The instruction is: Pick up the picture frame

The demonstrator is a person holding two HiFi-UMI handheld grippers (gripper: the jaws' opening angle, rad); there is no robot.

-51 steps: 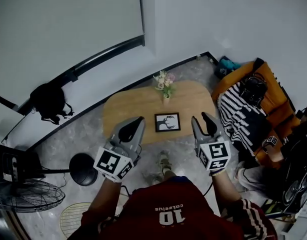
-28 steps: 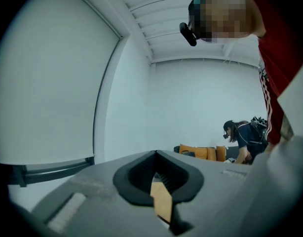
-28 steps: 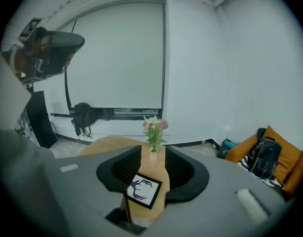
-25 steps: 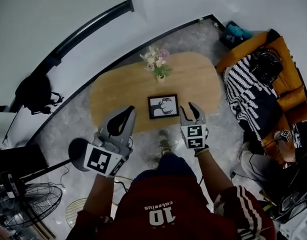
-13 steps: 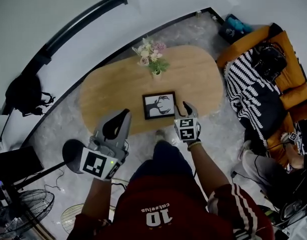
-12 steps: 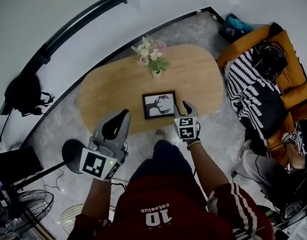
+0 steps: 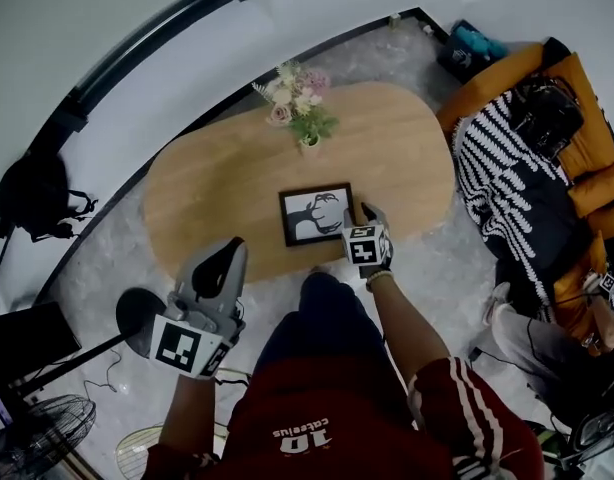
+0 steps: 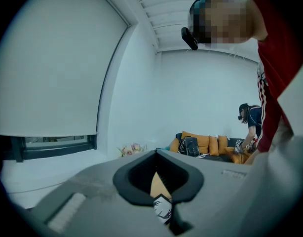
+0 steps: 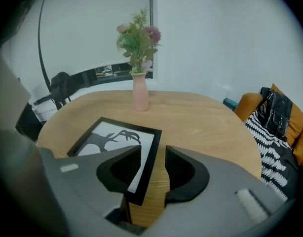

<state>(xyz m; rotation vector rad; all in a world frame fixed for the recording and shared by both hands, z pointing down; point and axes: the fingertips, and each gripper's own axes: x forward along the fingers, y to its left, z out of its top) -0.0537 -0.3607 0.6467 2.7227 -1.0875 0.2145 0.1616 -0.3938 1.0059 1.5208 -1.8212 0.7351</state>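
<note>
Frame: the picture frame (image 7: pixel 315 215) lies flat and face up on the oval wooden bench (image 7: pixel 207 183). It is near the bench's front edge, in front of the vase of flowers (image 7: pixel 303 128) and well apart from it.

Right tool: the right tool (image 7: pixel 370 214) sits low at the frame's right end with its jaws spread. In the right gripper view the black right border of the frame runs into the gap. One jaw is over the print and the other over bare wood. I cannot tell whether either pad touches the frame.

Left tool: the left tool (image 7: pixel 225 260) hangs off the bench's near edge, to the left and well apart from the frame. Its jaws are pressed together at the tips with nothing pinched. Its own view shows only a sliver of bench and a frame corner far beyond the pads.

Long axis: the frame is wider than it is tall, with its long sides running across the person. The short right edge points roughly along the right tool's line.

Nearer hand: the right, by a wide margin.

Step, as judged: the approach looks finished and the right border is straddled but not yet clamped.

Next move needs: the jaws closing across that border, then a level lift.

Risk: the frame is thin and lies flat, so a pad may ride over the border or push the frame along the wood.
</note>
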